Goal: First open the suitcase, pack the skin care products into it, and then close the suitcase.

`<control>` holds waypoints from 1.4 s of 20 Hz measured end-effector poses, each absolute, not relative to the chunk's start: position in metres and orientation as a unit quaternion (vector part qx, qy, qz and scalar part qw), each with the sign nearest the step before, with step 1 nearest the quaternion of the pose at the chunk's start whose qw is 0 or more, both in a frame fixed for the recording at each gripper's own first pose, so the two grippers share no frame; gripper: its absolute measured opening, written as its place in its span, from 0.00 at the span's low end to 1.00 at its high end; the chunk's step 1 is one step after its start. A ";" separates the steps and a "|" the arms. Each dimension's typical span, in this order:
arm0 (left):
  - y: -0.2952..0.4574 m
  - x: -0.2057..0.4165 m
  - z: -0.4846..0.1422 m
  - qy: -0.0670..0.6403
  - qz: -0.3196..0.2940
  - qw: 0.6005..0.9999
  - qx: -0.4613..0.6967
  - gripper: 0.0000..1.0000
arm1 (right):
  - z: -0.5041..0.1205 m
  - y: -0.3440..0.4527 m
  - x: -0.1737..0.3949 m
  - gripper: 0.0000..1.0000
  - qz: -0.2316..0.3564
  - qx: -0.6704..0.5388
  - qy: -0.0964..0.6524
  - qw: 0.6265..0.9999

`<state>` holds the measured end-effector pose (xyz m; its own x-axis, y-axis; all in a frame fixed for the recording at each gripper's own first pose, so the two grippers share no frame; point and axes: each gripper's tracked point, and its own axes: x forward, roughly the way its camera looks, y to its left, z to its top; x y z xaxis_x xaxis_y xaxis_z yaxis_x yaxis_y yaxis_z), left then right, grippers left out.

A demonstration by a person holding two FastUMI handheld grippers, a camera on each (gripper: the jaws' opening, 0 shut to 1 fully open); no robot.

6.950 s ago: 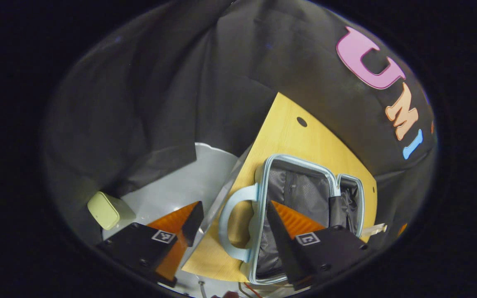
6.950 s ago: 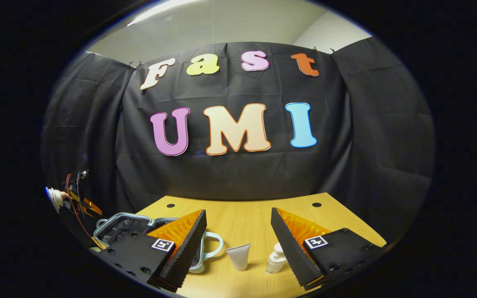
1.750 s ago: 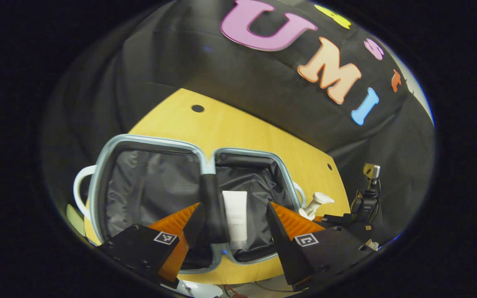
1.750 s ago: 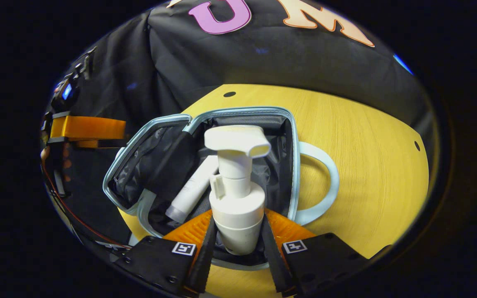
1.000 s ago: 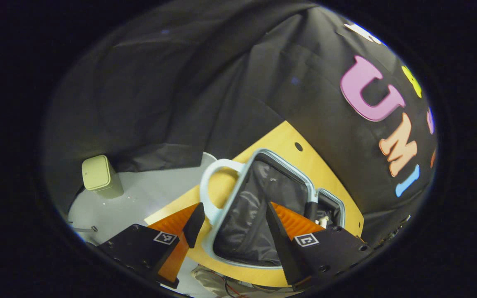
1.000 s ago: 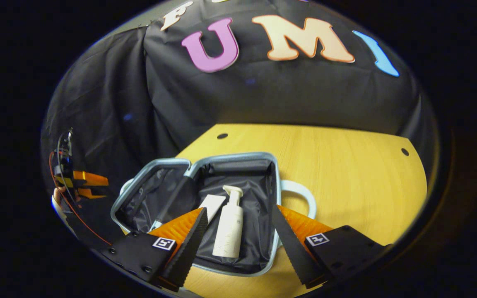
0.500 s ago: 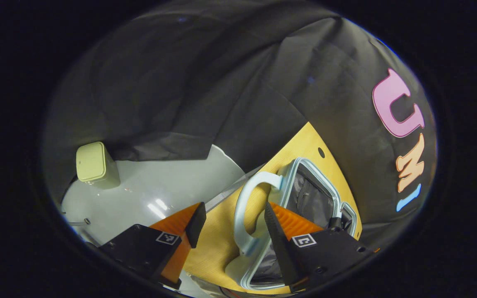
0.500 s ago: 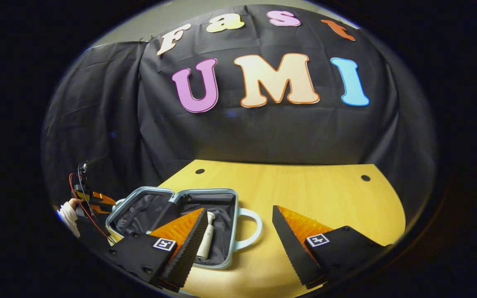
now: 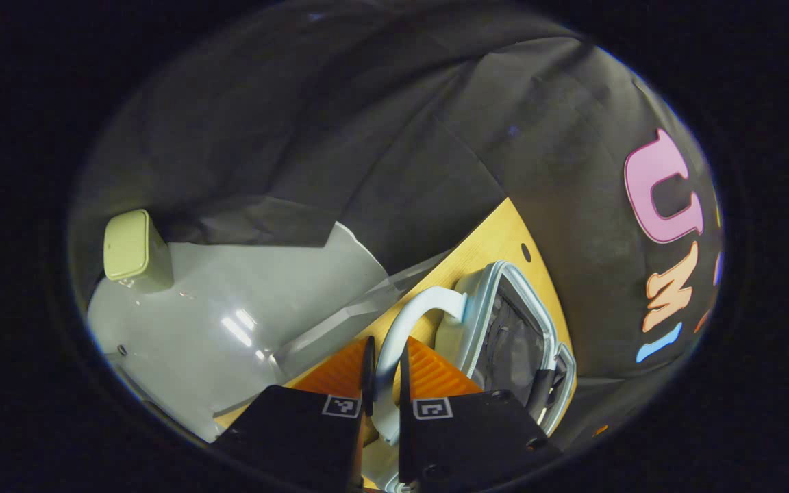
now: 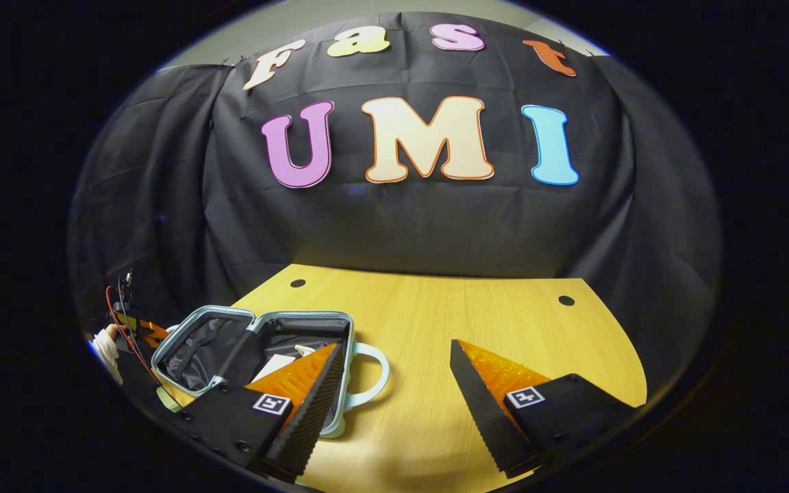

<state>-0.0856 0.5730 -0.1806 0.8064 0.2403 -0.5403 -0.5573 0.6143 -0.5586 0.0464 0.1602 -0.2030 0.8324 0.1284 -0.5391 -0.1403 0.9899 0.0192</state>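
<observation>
The light-blue suitcase (image 10: pixel 192 394) lies open on the wooden table (image 10: pixel 477 322), dark lining showing. A white tube (image 10: pixel 272 367) and the white pump bottle (image 10: pixel 304 350) lie in its right half. In the left gripper view, my left gripper (image 9: pixel 384 363) is shut on the suitcase's pale-blue handle (image 9: pixel 414 308), at the outer edge of the left half (image 9: pixel 511 329). My right gripper (image 10: pixel 394 349) hovers open above the table, to the right of the case, holding nothing. The other handle (image 10: pixel 375 375) sits beside its left finger. The left gripper (image 10: pixel 140 327) and a hand (image 10: pixel 103 341) appear at the far left of the right gripper view.
Grey floor (image 9: pixel 244 301) lies beyond the table's left edge, with a pale-green bin (image 9: pixel 131 248) on it. Two small holes (image 10: pixel 566 300) mark the table's far corners. Bare tabletop stretches to the right of the suitcase.
My left gripper has closed its fingers onto the suitcase's left handle. The right gripper, open after leaving the pump bottle in the case, has drawn back to the right.
</observation>
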 end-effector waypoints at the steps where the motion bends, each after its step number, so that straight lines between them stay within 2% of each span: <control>1: 0.572 -0.088 -0.176 0.203 0.223 0.873 -0.384 0.13 | -0.201 0.159 0.046 0.98 0.070 -0.011 0.279 0.958; 8: 0.557 -0.085 -0.155 0.177 0.188 0.882 -0.394 0.03 | -0.198 0.145 0.049 0.98 0.060 -0.013 0.274 0.960; 14: 0.534 -0.083 -0.092 0.143 0.141 0.904 -0.378 0.00 | -0.192 0.141 0.050 0.98 0.059 -0.020 0.267 0.962; 22: 0.469 -0.073 -0.014 0.146 0.099 0.939 -0.294 0.00 | -0.186 0.124 0.047 0.98 0.049 -0.006 0.256 0.965; 28: 0.397 -0.055 0.031 0.157 0.054 0.949 -0.268 0.00 | -0.182 0.097 0.042 0.98 0.040 0.011 0.251 0.967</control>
